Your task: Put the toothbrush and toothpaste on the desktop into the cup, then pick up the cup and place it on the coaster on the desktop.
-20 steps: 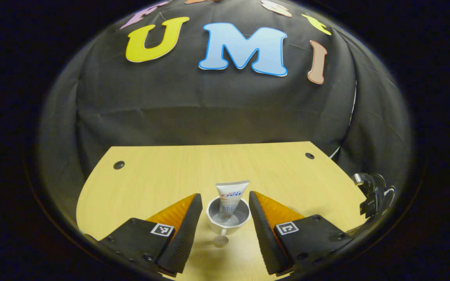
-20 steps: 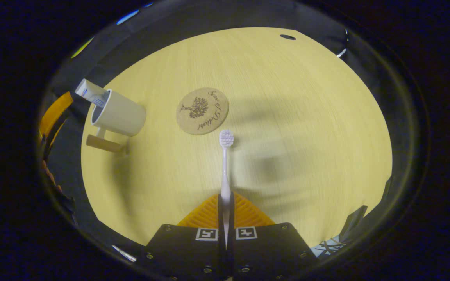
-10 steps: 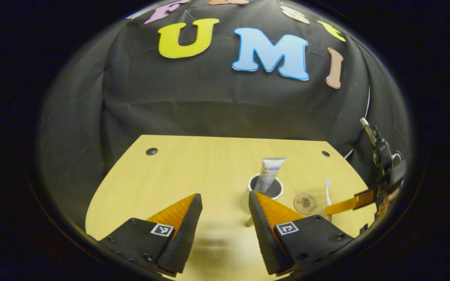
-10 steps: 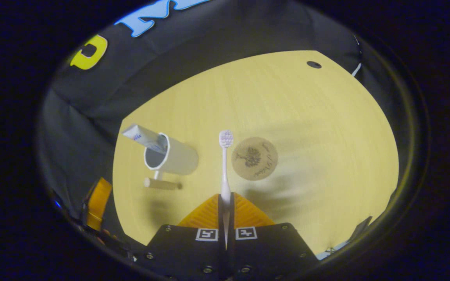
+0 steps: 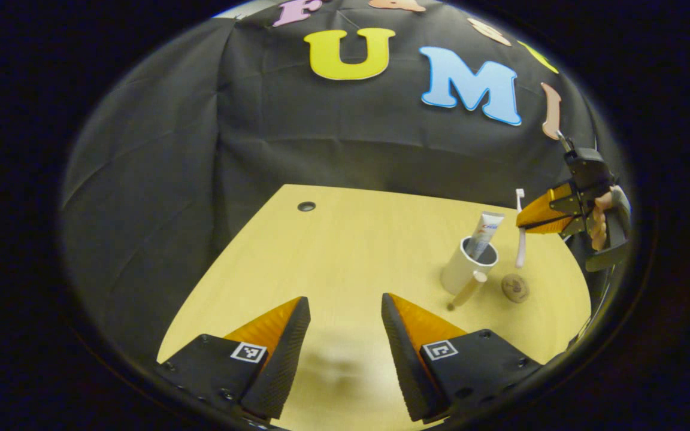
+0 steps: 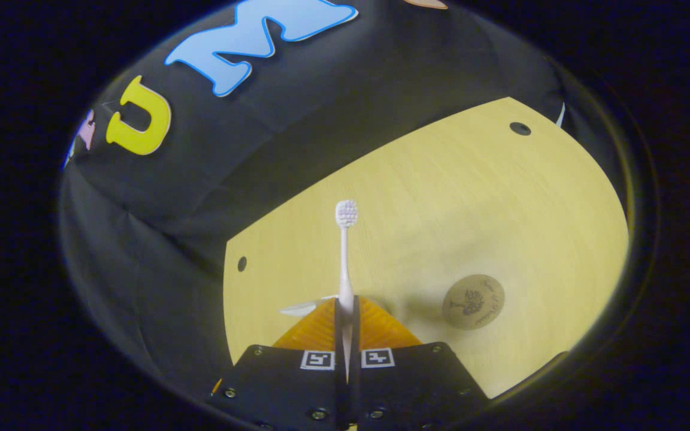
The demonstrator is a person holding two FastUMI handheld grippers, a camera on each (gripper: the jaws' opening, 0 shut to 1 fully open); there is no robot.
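Black gripper bodies [image 5: 345,353], square markers, screws; ribbed fingers [image 5: 279,353].

cup [image 5: 463,270] mouth: toothpaste [image 5: 484,234] leans inside | remaining room seemingly tight

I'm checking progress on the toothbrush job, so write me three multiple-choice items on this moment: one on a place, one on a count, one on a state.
1. Where is the toothpaste?
A. flat on the desktop
B. standing in the cup
C. on the coaster

2. How many items are inside the cup?
A. one
B. two
C. none

3. What is the right gripper doing?
A. hanging open
B. shut on the coaster
C. shut on the toothbrush

Key:
1 B, the tube rises out of the cup's mouth.
2 A, the tube alone is inside it.
3 C, both fingers pinch the toothbrush handle in the right gripper view, clear of the desktop; the coaster lies bare, and the left gripper is open.
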